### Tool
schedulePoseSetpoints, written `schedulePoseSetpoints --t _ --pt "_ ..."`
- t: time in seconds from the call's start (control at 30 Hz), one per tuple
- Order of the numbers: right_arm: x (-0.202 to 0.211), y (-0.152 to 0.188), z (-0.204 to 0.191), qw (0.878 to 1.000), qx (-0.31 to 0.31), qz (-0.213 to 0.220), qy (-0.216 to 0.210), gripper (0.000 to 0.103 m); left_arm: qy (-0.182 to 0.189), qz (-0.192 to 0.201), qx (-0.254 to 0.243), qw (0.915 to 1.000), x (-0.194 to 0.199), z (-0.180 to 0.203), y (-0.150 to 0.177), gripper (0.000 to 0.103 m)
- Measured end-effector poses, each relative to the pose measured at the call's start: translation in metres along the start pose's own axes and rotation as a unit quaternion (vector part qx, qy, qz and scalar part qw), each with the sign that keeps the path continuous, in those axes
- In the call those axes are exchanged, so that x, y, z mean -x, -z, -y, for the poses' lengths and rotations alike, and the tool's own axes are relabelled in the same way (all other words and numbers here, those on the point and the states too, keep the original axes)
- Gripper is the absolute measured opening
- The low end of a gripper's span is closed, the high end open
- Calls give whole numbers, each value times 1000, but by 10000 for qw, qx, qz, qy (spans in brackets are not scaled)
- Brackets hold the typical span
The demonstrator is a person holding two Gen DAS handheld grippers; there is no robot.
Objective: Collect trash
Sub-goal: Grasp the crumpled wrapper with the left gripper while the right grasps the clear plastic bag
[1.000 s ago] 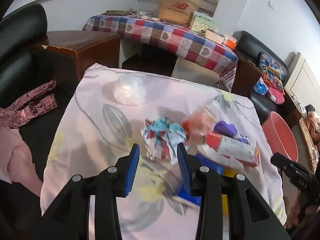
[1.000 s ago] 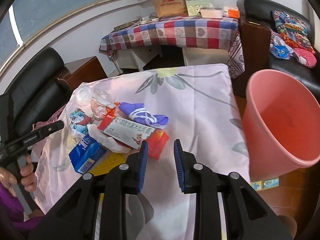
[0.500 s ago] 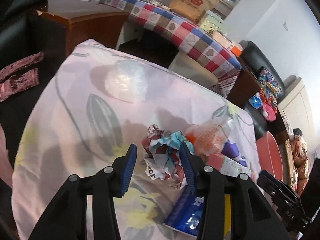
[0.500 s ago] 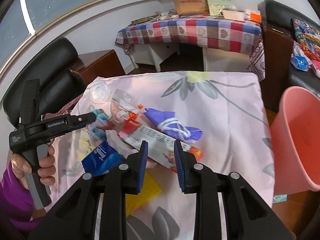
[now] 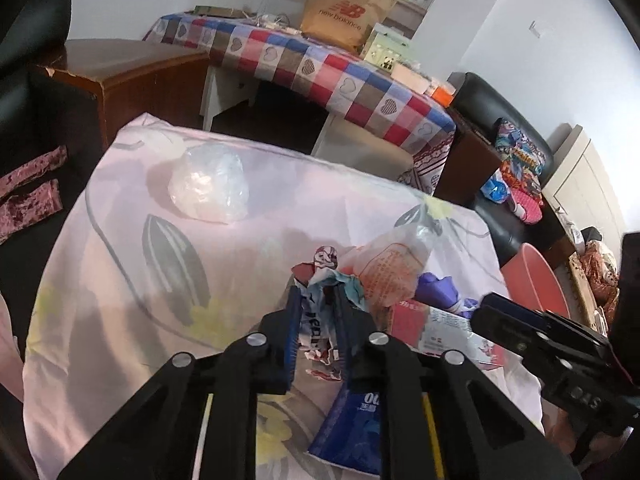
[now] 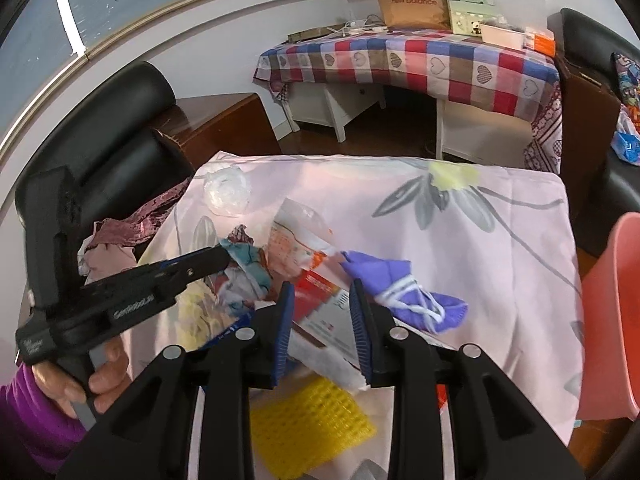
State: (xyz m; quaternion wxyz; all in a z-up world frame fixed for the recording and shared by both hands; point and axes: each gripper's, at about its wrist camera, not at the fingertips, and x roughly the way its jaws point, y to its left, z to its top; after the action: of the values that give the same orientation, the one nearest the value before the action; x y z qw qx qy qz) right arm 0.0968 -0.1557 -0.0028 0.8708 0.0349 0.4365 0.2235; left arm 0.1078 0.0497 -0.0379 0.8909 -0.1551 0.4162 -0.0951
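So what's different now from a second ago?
The left gripper came forward and its jaws are closing around the crumpled paper wad. The right gripper swung from the pink bucket over the red-and-white packet. The other litter stayed put.

Left gripper (image 5: 316,322): jaws closing on a crumpled printed wrapper (image 5: 320,300), blue pads pressed against its two sides. Wrapper lies on a pale pink floral cloth (image 5: 132,280) covering the table.

Just right of the wrapper: clear bag with orange print (image 5: 394,268), touching it. Beyond that, a purple item (image 5: 438,286) and a red-and-white carton (image 5: 436,322). Blue packet (image 5: 352,424) lies under the gripper's right finger.

Clear plastic bag (image 5: 210,188), balled, sits apart near the cloth's far left.

Right gripper (image 5: 486,308) enters from the right edge, tips over the carton; jaw gap not readable here.

Pink bucket (image 5: 532,280) beside the table, right. Checked tablecloth (image 5: 320,68) behind, brown paper bag (image 5: 348,12) on it.
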Motion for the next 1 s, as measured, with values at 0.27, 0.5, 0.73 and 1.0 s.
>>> schedulePoseSetpoints --t 0.27,0.5,0.73,1.0 --pt "-13 -24 -13 9999 50 116 -85 45 -11 258 -96 9996 24 -5 5 11" --pt "-37 -42 -14 10000 46 22 12 48 13 328 -33 9995 40 -9 9 11" --pt "-47 -31 -17 9996 145 -204 -90 21 2 323 -5 9995 49 -7 12 11" --pt "-8 -22 -14 9995 190 204 -130 15 -38 479 -100 9988 64 8 6 11"
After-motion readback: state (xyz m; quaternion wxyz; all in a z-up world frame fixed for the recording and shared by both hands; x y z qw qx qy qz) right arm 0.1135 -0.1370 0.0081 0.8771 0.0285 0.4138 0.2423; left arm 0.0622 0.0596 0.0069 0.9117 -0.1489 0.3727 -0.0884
